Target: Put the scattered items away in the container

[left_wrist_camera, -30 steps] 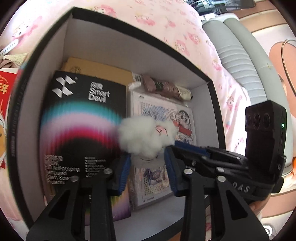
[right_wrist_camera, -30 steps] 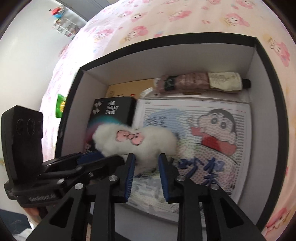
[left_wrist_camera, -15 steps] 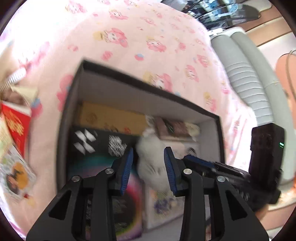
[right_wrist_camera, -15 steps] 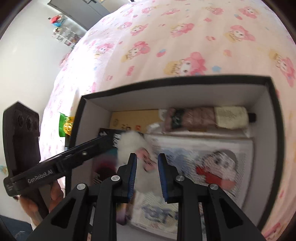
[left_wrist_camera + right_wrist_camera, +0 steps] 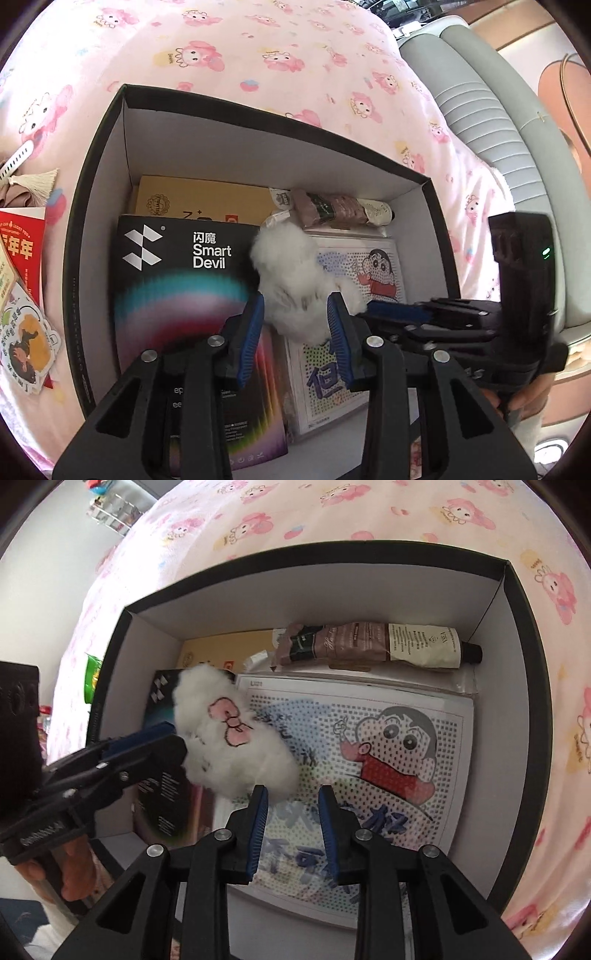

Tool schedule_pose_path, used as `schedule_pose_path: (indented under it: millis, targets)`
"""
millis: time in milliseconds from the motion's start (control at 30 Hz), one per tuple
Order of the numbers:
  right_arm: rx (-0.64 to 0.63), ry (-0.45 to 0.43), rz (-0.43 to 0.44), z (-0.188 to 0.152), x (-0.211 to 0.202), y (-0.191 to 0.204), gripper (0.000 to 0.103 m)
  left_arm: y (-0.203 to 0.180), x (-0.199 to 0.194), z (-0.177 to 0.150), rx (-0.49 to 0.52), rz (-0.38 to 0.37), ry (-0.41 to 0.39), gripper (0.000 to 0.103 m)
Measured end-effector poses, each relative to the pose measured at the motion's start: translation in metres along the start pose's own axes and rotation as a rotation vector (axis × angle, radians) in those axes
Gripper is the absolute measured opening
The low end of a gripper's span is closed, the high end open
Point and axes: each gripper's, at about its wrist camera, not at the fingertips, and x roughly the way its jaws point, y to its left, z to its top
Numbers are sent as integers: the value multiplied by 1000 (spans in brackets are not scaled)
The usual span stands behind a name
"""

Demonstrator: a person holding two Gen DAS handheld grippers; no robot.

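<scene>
A white fluffy plush (image 5: 291,280) with a pink bow (image 5: 229,720) hangs over the open black box (image 5: 96,184). My left gripper (image 5: 297,328) is shut on its lower end, blue pads pressing the fur from both sides. In the right wrist view the left gripper (image 5: 166,738) comes in from the left and holds the plush (image 5: 236,760). My right gripper (image 5: 291,805) is opening, with nothing between its jaws; the plush lies just beyond its left fingertip. In the left wrist view the right gripper (image 5: 384,310) reaches in from the right, tips beside the plush.
The box holds a black Smart Devil package (image 5: 177,280), a cartoon bead picture (image 5: 369,757), a cream tube (image 5: 369,642) and a yellow carton (image 5: 199,203). On the pink bedsheet lie a red booklet (image 5: 22,236), a sticker (image 5: 29,347) and a tassel (image 5: 33,181). Grey cushions (image 5: 480,110) stand right.
The right gripper's jaws have spread and come off the plush, which they pinched before. The plush stays in the left gripper. Both views pulled back from the box, then came nearer again.
</scene>
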Motion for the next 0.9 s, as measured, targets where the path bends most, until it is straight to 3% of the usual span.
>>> schedule_pose_path:
  millis: [100,233,367,567,667,833,900]
  targets:
    - [9,2,-25,1,7,0,24,-2,8,0,-2,0,-7,35]
    - [46,-82,-24,8,-2,-2,24,1,8,0,-11,3,-11,35]
    - [122,-170,37,8,-27,-17,24,-2,5,2,12,15,-23,35]
    - [175,-102,56,9,-20,-34,24,-4,-8,2,4,55,-94,35]
    - [215,-151,46,15,-26,-29,24,-7,-15,2,34,103,-139,35]
    - [157,-177,-18,18,-35,-24,24,-16,3,1,74,-26,-33,35]
    - [131,-149,-25,19,-32,-22,24,-21,6,1,104,-32,-7,35]
